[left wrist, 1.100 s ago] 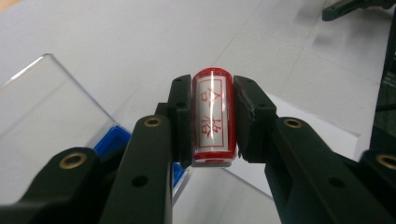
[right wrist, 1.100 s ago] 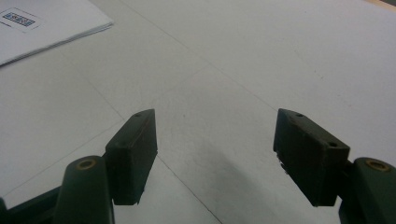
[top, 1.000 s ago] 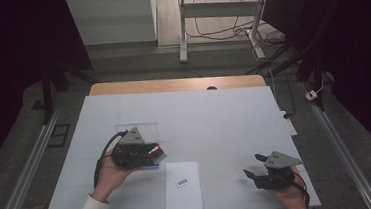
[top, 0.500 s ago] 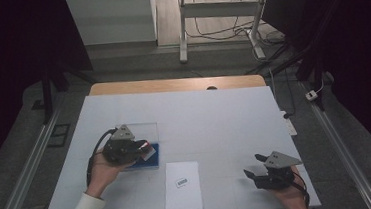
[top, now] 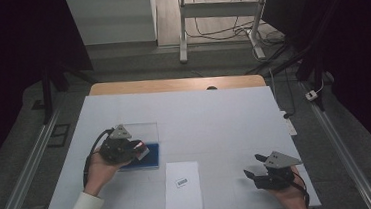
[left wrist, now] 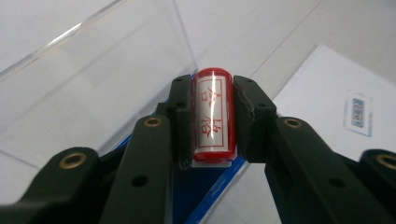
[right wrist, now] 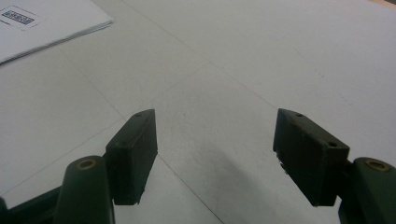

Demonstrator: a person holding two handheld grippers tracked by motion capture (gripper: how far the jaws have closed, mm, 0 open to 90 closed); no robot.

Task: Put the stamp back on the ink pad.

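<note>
My left gripper (top: 138, 149) is shut on a red cylindrical stamp (left wrist: 212, 116) that has a white label with red characters. The stamp's tip hangs just over a blue ink pad (top: 151, 155) lying in a clear case (top: 143, 131) with its lid (left wrist: 93, 79) standing open. I cannot tell whether the stamp touches the pad. A white sheet of paper (top: 182, 187) with a small barcode label lies at the table's front middle, right of the pad. My right gripper (top: 252, 165) rests at the front right, open, with bare table between its fingers (right wrist: 133, 154).
The white table top (top: 214, 117) stretches away behind the paper, with a wooden edge at the back. In the right gripper view the corner of the paper (right wrist: 42, 23) lies far left. Metal rails run along both sides of the table.
My left gripper has shifted a little left and down with the stamp, ending over the blue pad. The right gripper has stayed where it was.
</note>
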